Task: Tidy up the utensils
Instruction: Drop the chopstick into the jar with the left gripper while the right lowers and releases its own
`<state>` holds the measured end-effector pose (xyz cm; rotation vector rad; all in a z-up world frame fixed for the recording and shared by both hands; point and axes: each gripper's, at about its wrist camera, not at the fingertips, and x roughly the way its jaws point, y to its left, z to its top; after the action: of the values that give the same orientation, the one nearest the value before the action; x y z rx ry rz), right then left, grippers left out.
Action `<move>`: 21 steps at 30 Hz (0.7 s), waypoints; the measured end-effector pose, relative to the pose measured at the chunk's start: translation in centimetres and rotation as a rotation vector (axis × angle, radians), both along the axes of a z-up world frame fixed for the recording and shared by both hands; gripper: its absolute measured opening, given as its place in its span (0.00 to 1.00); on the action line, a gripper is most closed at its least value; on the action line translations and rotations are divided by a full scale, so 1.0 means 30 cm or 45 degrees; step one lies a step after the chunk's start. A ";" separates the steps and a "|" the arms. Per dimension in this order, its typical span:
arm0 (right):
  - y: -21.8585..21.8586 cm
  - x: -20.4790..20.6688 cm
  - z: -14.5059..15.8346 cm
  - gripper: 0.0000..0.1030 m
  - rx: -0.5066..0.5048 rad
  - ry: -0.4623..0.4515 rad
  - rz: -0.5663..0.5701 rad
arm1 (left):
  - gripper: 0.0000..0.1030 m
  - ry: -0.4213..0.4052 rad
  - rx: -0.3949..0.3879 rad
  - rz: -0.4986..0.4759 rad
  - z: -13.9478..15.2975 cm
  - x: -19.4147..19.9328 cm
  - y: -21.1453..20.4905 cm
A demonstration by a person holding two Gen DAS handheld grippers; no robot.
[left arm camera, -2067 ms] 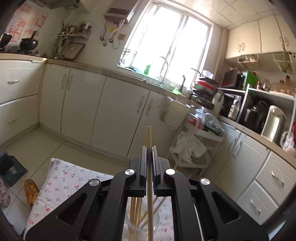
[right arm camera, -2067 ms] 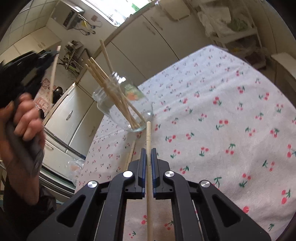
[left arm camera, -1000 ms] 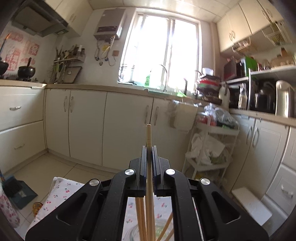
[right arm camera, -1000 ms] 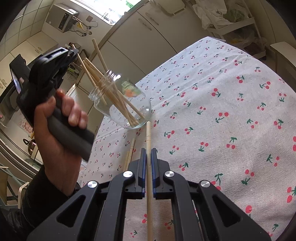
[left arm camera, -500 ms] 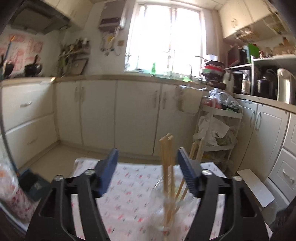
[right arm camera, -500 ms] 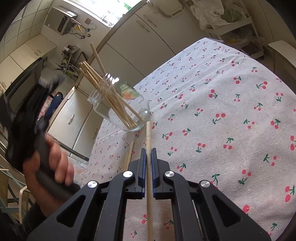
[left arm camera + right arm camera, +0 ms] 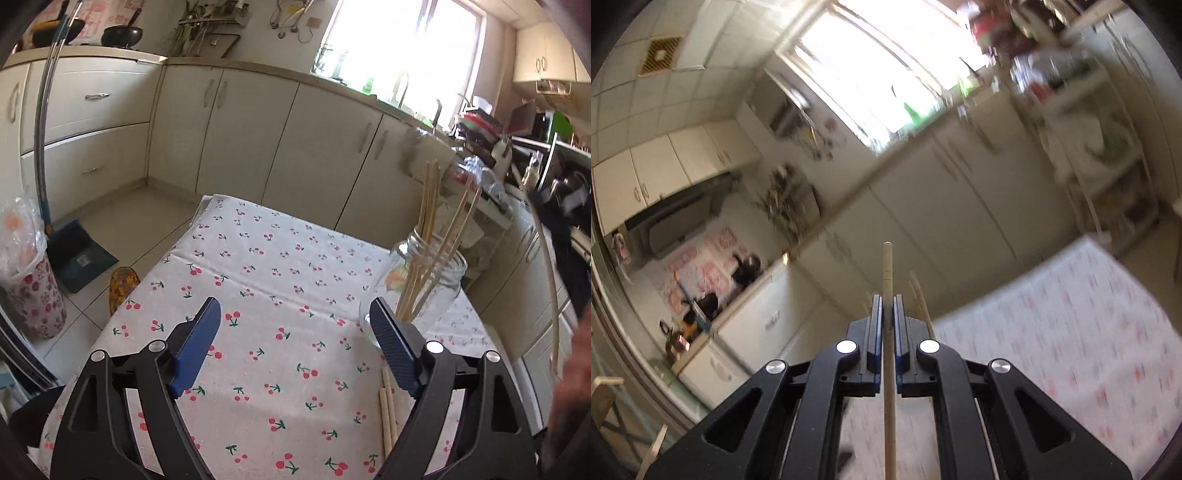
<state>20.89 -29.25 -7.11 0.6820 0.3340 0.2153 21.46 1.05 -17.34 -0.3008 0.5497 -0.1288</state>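
The glass jar [image 7: 415,284] stands on the cherry-print tablecloth [image 7: 280,280], towards its right side in the left wrist view, and serves as the landmark here. A bundle of wooden chopsticks [image 7: 430,236] stands in the jar, leaning apart and rising well above its rim. Nearer the camera than the jar, just beside the right finger of the left gripper [image 7: 295,343], two more chopsticks [image 7: 388,413] lie flat on the cloth, side by side and touching.

The left gripper hangs over the cloth to the left of the jar, its blue-padded jaws wide and opening further, with nothing between them but bare cloth below.

In the blurred right wrist view, the right gripper [image 7: 887,317] is clamped tight on a single chopstick [image 7: 887,273], which runs straight along the line of the fingers and pokes out past their tips. Tips of the jar's chopsticks show just right of those fingers.

On the floor left of the table, far from the jar, stand a dustpan [image 7: 79,254] and a lined bin [image 7: 31,291].
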 end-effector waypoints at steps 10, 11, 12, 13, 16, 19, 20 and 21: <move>0.089 0.219 0.041 0.06 -0.172 -0.162 -0.193 | 0.78 0.012 -0.106 0.003 -0.010 0.024 0.024; 0.104 0.237 0.033 0.06 -0.209 -0.168 -0.214 | 0.78 0.009 -0.107 -0.004 -0.011 0.024 0.022; 0.114 0.249 0.029 0.06 -0.228 -0.168 -0.229 | 0.78 0.007 -0.107 -0.008 -0.010 0.022 0.019; 0.121 0.258 0.024 0.06 -0.246 -0.167 -0.244 | 0.78 0.004 -0.107 -0.014 -0.010 0.022 0.018; 0.137 0.281 0.008 0.06 -0.303 -0.164 -0.275 | 0.78 0.004 -0.119 -0.021 -0.012 0.023 0.020; 0.157 0.288 -0.008 0.06 -0.352 -0.156 -0.277 | 0.78 0.004 -0.129 -0.021 -0.013 0.026 0.022; 0.164 0.289 -0.015 0.06 -0.374 -0.148 -0.274 | 0.78 0.003 -0.130 -0.024 -0.013 0.026 0.021; 0.171 0.291 -0.022 0.06 -0.386 -0.141 -0.266 | 0.78 0.002 -0.130 -0.025 -0.012 0.025 0.020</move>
<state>29.61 -24.13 -7.77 0.3997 0.1821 0.0017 22.20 1.64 -17.69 -0.3946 0.5488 -0.1763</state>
